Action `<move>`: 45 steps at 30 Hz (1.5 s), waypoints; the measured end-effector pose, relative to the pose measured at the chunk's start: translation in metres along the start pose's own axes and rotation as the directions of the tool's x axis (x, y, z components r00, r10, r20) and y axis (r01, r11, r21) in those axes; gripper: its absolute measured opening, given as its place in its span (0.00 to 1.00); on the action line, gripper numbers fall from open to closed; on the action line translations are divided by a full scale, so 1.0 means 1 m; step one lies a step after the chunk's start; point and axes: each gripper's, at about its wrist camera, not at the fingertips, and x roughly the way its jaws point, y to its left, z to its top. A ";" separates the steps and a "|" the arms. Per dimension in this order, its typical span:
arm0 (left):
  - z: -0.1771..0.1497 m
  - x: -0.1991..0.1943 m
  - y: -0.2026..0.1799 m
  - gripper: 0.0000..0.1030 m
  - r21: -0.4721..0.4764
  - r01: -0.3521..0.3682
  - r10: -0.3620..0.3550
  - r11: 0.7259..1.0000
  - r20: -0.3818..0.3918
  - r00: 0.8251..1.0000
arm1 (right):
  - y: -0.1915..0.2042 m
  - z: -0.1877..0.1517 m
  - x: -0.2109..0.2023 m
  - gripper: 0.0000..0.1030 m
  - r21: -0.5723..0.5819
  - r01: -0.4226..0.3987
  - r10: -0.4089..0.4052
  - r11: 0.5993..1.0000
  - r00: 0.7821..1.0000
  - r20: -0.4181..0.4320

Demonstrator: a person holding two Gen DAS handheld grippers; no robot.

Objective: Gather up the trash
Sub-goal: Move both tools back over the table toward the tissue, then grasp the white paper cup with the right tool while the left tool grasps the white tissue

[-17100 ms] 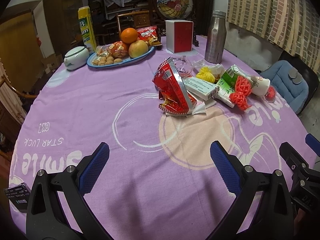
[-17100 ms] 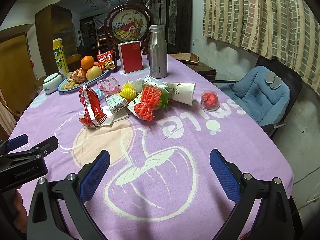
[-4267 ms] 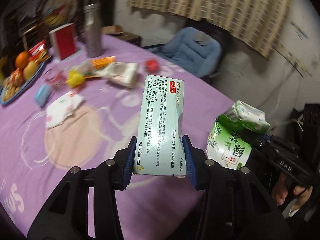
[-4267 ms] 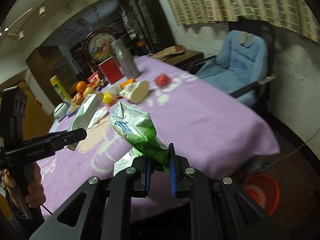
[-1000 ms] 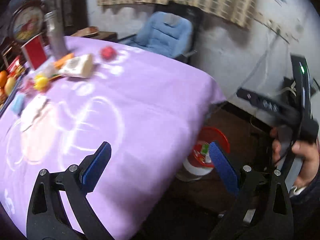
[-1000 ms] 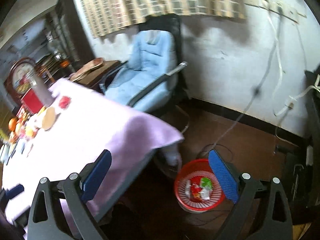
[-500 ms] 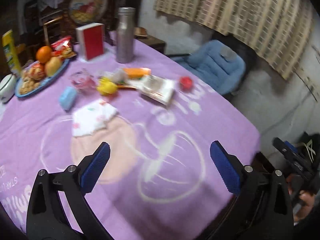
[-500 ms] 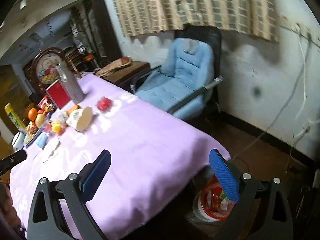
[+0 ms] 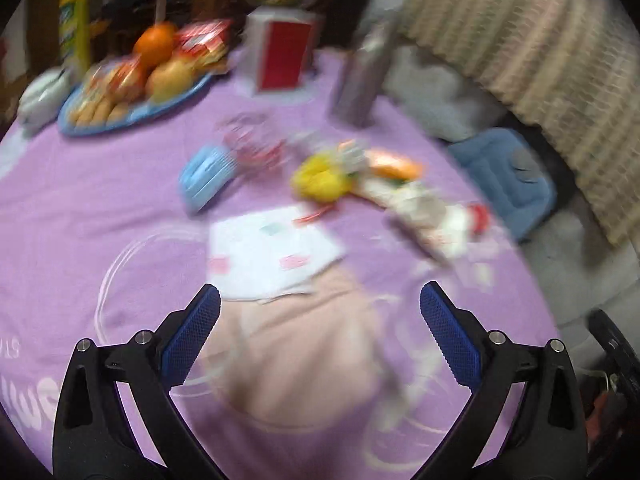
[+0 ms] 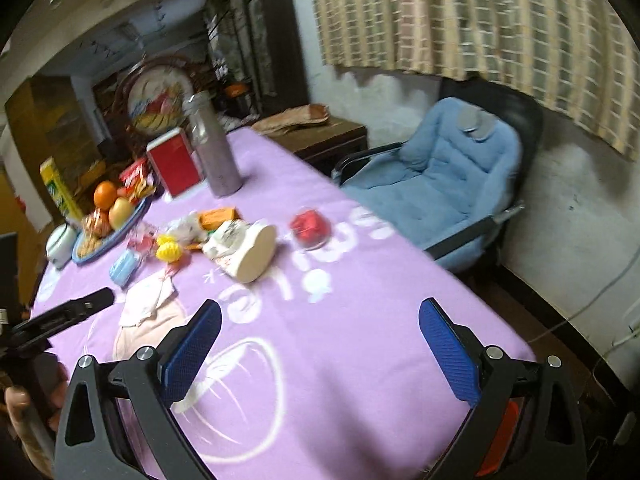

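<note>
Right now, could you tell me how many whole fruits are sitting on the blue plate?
2 that I can make out: an orange at the back of the blue plate, and a yellowish apple just in front. Snacks piled alongside may hide more.

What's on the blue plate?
The blue plate holds an orange, a yellowish apple, wrapped snacks and small biscuits. Anything beneath the fruit pile is hidden.

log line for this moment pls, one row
phase: between pickups | left gripper: open, empty, over white tissue | right gripper: open, empty | left on table: paper cup, yellow ball
</note>
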 end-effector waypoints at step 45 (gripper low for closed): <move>0.020 0.033 0.092 0.94 -0.259 -0.155 0.149 0.953 -0.041 0.988 | 0.083 0.023 0.161 0.95 -0.111 0.001 -0.029 0.994 0.969 -0.247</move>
